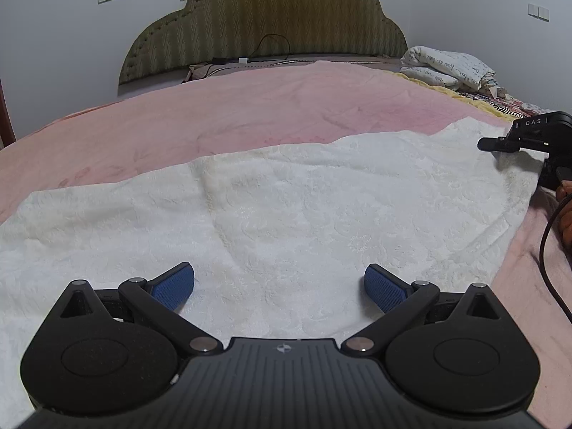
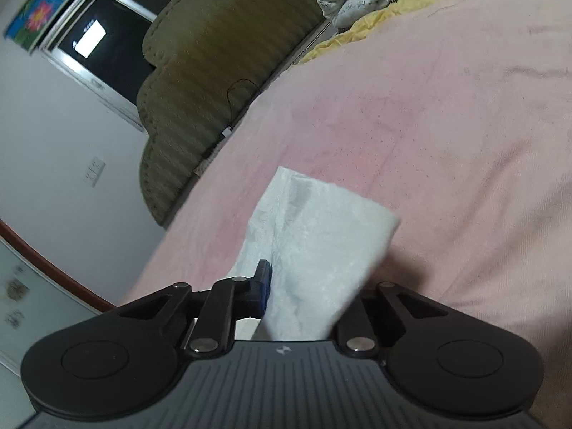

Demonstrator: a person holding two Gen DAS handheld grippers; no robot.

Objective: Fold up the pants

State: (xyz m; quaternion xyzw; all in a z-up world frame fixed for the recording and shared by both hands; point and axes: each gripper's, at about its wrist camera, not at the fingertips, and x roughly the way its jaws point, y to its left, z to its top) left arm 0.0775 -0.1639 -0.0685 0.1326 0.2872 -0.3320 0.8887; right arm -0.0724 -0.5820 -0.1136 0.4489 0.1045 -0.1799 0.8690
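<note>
The white textured pants (image 1: 286,207) lie spread flat across the pink bedcover (image 1: 232,107). My left gripper (image 1: 279,280) hovers low over their near part, with its blue pads (image 1: 175,286) wide apart and nothing between them. At the right edge of the left wrist view, my right gripper (image 1: 495,144) is shut on the pants' far right corner. In the right wrist view a flap of the pants (image 2: 321,228) rises from my right gripper (image 2: 286,289). One blue pad (image 2: 265,280) presses against the cloth, and the other finger is hidden behind it.
An olive padded headboard (image 1: 264,25) stands at the far end of the bed, with a black cable (image 1: 271,46) on it. A folded printed quilt (image 1: 447,68) and a yellow blanket (image 2: 411,3) lie at the far right. A person's hand (image 1: 565,214) and a cord are at the right edge.
</note>
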